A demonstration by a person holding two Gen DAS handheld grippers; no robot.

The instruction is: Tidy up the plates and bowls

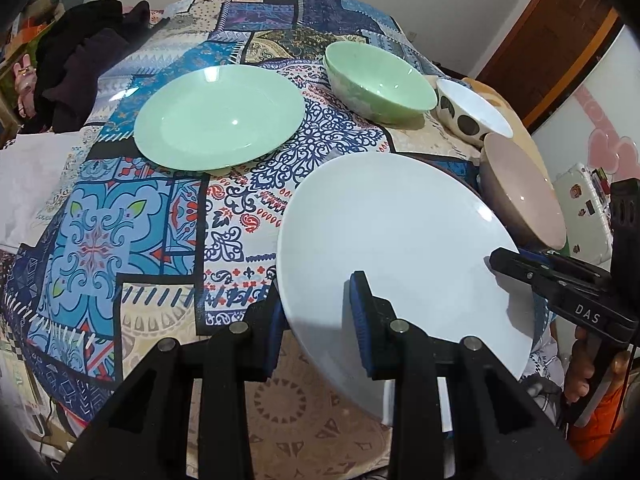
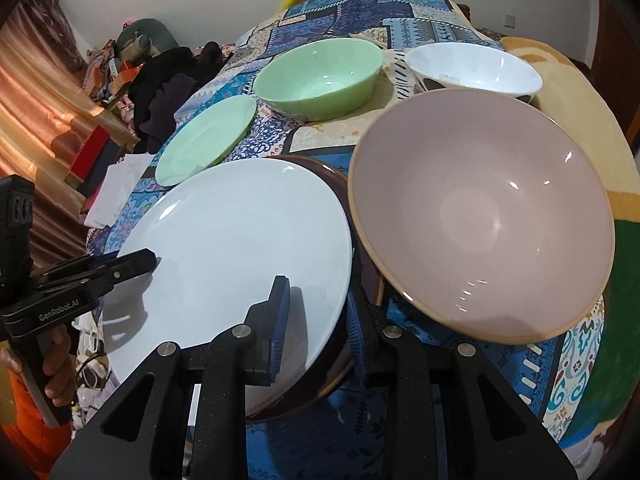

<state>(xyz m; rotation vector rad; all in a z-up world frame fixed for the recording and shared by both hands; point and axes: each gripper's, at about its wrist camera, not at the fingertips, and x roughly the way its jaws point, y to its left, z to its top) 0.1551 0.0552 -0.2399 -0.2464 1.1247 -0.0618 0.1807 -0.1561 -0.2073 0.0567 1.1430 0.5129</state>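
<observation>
- Left wrist view: left tongs (image 1: 320,308) are clamped on the near rim of the white plate (image 1: 396,236), tilted above the patterned surface (image 1: 132,216).
- Right tongs (image 2: 316,316) pinch the same plate's opposite rim, over a brown plate (image 2: 332,184).
- Pink bowl (image 2: 480,216) sits just beside; green plate (image 1: 218,118), green bowl (image 1: 380,82) and spotted bowl (image 1: 472,112) lie farther back.

The left wrist camera sits low behind the left gripper (image 1: 318,312) and looks across the table (image 1: 120,240) from very close. The right wrist camera looks the same way from behind the right gripper (image 2: 318,316). The 2 views share the white plate (image 1: 400,240) (image 2: 240,248), green plate (image 1: 218,118) (image 2: 206,140) and 3 bowls
</observation>
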